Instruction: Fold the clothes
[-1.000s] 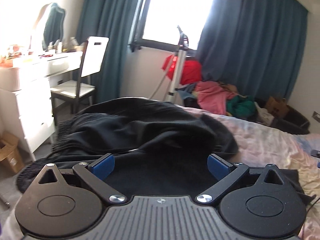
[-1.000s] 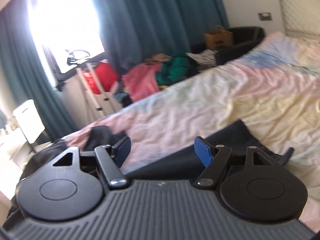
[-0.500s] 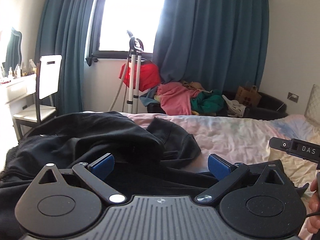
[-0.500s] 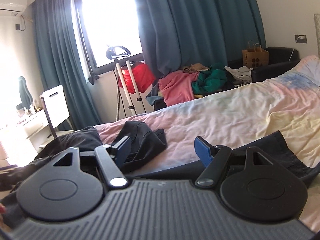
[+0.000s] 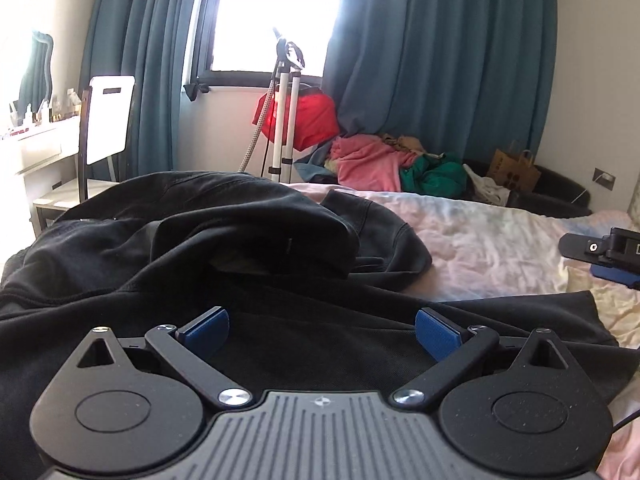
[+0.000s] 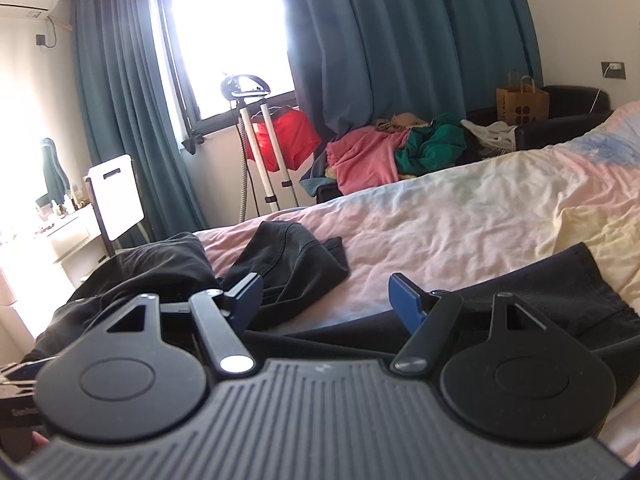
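Observation:
A black garment [image 5: 320,304] lies spread along the near side of the bed, with a heap of black clothes [image 5: 192,220] behind it at the left. My left gripper [image 5: 322,328] hovers low over the spread garment, open, its blue pads [image 5: 208,330] wide apart with nothing pinched. In the right wrist view the same flat black garment [image 6: 528,300] runs under my right gripper [image 6: 326,296], which is open and holds nothing. A crumpled black piece [image 6: 296,264] lies just beyond it. The right gripper's tip [image 5: 600,254] shows at the right edge of the left wrist view.
The bed has a rumpled pastel sheet [image 6: 480,208]. Behind it are a pink and green clothes pile [image 5: 392,164], a steamer stand [image 5: 284,112] with a red garment, a paper bag [image 6: 520,102] on a dark seat, teal curtains, a white chair [image 5: 108,120] and a dresser.
Both grippers have sunk closer to the black garment and swung right, away from the dresser side. The right gripper's tip has come into the left wrist view. Both jaws stay open.

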`<state>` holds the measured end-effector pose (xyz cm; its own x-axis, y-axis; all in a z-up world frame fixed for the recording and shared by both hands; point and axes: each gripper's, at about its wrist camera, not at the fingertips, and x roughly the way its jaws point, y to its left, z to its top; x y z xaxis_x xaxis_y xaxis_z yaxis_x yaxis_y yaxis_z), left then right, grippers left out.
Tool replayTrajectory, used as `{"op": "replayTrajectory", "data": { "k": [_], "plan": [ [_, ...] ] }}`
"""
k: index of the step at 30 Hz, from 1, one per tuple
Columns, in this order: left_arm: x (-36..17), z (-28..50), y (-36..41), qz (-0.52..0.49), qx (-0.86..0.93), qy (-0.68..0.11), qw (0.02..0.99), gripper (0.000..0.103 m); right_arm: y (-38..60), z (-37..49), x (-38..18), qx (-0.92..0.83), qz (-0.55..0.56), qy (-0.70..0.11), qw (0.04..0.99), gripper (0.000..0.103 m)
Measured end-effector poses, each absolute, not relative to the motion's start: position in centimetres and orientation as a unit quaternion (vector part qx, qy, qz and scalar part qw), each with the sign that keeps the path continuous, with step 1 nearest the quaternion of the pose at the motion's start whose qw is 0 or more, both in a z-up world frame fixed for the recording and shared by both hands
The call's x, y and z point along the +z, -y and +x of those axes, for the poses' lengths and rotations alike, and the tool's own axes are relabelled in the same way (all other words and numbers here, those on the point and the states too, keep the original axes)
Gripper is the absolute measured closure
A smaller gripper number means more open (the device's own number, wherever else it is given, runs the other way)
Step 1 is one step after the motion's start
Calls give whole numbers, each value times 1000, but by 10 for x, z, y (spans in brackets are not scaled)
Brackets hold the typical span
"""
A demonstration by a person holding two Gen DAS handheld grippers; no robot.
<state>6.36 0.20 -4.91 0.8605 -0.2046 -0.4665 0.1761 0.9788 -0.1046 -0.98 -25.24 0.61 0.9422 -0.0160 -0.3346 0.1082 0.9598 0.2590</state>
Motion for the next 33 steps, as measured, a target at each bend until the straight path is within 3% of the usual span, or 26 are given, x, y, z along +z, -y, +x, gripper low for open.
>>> {"op": "replayTrajectory", "data": {
  "k": [16,23,30,33],
  "plan": [
    [-52,34,5,-41,-122,-224,966,2,263,26,-36,4,252,-261,932,39],
    [-62,57,-18,-75,-111,-253,958,2,264,101,-48,30,330,-281,901,36],
    [-85,87,-31,-96,-113,-281,948,2,266,203,-102,-11,382,-316,868,33],
    [-99,101,-32,-99,-118,-295,943,2,260,229,-114,-23,387,-292,874,33]
  ]
}}
